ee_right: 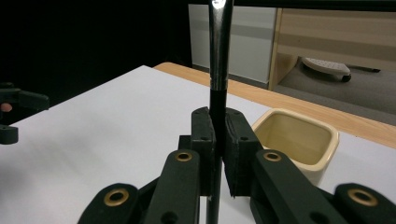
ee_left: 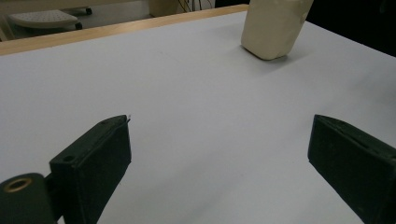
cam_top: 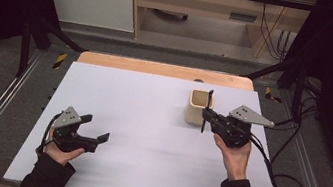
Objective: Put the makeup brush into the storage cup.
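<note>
High view: right tongs (cam_top: 207, 114) clamp a thin black pen (cam_top: 207, 111) upright beside the cream square cup (cam_top: 197, 109) on the white desk (cam_top: 150, 121); left tongs (cam_top: 95, 130) gape, holding nothing.
Left gripper view: jaws wide apart, cup (ee_left: 274, 28) far ahead.
Right gripper view: pen (ee_right: 218, 56) has a black body and shiny metal upper part, pinched tight.

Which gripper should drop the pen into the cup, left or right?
Right. The right gripper is already shut on the upright pen and sits beside the cream cup. The left gripper is open, holds nothing, and is far across the white table.
</note>
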Demonstrator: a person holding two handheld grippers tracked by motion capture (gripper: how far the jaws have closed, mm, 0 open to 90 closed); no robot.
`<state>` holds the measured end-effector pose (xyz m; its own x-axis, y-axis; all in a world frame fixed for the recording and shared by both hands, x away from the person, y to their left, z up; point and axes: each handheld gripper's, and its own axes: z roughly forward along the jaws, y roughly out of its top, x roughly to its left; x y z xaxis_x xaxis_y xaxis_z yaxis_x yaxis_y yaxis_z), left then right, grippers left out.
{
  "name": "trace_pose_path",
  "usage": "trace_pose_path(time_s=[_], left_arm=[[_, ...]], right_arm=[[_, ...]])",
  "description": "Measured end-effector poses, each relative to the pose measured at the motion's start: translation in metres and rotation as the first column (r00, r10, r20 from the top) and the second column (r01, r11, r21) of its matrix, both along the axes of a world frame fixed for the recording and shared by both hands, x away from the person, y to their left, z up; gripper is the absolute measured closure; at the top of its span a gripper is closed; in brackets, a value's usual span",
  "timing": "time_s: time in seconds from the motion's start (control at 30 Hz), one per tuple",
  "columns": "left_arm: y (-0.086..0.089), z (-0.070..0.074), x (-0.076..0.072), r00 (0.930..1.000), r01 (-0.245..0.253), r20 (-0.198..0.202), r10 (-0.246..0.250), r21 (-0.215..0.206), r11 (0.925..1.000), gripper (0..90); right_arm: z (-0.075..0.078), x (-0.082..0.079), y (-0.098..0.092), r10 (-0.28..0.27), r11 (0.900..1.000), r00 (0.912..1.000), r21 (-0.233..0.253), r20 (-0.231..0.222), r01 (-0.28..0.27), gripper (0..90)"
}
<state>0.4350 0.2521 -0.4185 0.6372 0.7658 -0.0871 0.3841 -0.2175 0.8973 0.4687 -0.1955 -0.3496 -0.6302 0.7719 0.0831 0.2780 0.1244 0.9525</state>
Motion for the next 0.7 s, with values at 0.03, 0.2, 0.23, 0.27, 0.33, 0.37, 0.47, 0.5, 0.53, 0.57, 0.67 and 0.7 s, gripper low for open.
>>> trace_pose_path(time_s=[0.03,0.2,0.23,0.27,0.33,0.37,0.47,0.5,0.53,0.57,0.67,0.7], left_arm=[[0.000,0.000,0.000,1.0000,-0.001,0.001,0.001,-0.001,1.0000,5.7],[0.002,-0.001,0.000,1.0000,-0.006,0.002,0.006,0.006,1.0000,5.5],[0.002,-0.001,0.000,1.0000,-0.008,0.001,0.008,0.006,1.0000,5.5],[0.002,-0.001,0.001,1.0000,-0.007,0.001,0.007,0.006,1.0000,5.5],[0.003,-0.002,0.001,1.0000,-0.010,0.000,0.010,0.006,0.9999,5.4],[0.003,-0.001,0.001,1.0000,-0.010,0.001,0.010,0.006,0.9999,5.4],[0.004,-0.002,0.001,0.9999,-0.013,0.000,0.013,0.004,0.9999,5.5],[0.004,-0.002,0.001,0.9999,-0.013,-0.001,0.013,0.004,0.9999,5.5],[0.004,-0.002,0.001,0.9999,-0.013,-0.001,0.013,0.005,0.9999,5.4],[0.004,-0.002,0.001,0.9999,-0.015,-0.001,0.015,0.004,0.9999,5.4],[0.004,-0.002,0.001,0.9998,-0.018,0.001,0.018,0.000,0.9998,5.4],[0.004,-0.002,0.001,0.9999,-0.016,0.001,0.016,0.000,0.9999,5.4]], right_arm=[[0.000,0.001,0.000,-0.002,1.000,1.0000,0.001,-0.003,0.002,83.8],[0.000,0.008,0.000,-0.026,1.000,0.9997,0.011,-0.003,0.026,83.8],[0.000,0.009,0.000,-0.032,0.999,0.9995,0.014,-0.002,0.032,83.8],[0.000,0.011,0.000,-0.037,0.999,0.9993,0.016,-0.001,0.037,83.8],[0.001,0.014,0.000,-0.047,0.999,0.9989,0.022,-0.001,0.047,83.8],[0.002,0.015,0.000,-0.049,0.999,0.9988,0.022,-0.001,0.049,83.8],[0.004,0.020,0.001,-0.062,0.998,0.9981,0.027,-0.002,0.062,83.8],[0.005,0.022,0.002,-0.067,0.997,0.9978,0.034,-0.003,0.067,83.8],[0.006,0.024,0.002,-0.074,0.997,0.9973,0.037,-0.004,0.074,83.8],[0.007,0.025,0.002,-0.075,0.997,0.9972,0.034,-0.003,0.075,83.8],[0.009,0.030,0.002,-0.087,0.996,0.9962,0.037,0.000,0.087,83.8],[0.010,0.031,0.002,-0.094,0.995,0.9956,0.040,-0.001,0.094,83.8]])
